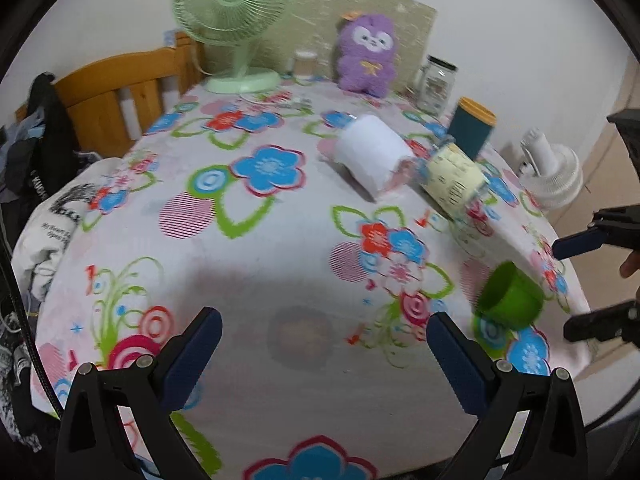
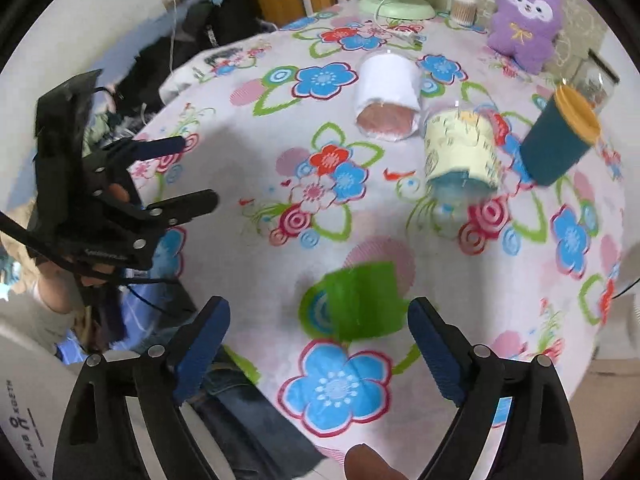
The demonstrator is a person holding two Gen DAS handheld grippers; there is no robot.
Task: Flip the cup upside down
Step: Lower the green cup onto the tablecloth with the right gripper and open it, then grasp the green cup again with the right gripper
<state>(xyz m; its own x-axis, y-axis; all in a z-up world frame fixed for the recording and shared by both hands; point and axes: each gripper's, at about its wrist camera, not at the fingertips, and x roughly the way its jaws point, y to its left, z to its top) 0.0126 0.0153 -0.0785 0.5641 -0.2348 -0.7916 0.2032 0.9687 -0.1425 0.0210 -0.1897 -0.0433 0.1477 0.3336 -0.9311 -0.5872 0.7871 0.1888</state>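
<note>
A small green cup (image 1: 510, 296) lies on its side on the flowered tablecloth (image 1: 256, 264), near the table's right front edge. In the right wrist view the green cup (image 2: 360, 302) is blurred, its mouth facing left, just ahead of my right gripper (image 2: 320, 316), which is open and empty. The right gripper also shows in the left wrist view (image 1: 564, 288), just right of the cup. My left gripper (image 1: 324, 324) is open and empty above the cloth, left of the cup; it also shows in the right wrist view (image 2: 200, 172).
A white cup (image 1: 372, 158) and a pale yellow printed cup (image 1: 454, 178) lie on their sides mid-table. A dark teal cup with an orange lid (image 1: 472, 128), a glass jar (image 1: 436, 84), a purple plush toy (image 1: 368, 54) and a green fan (image 1: 236, 20) stand behind. A white fan (image 1: 554, 172) sits off the right edge.
</note>
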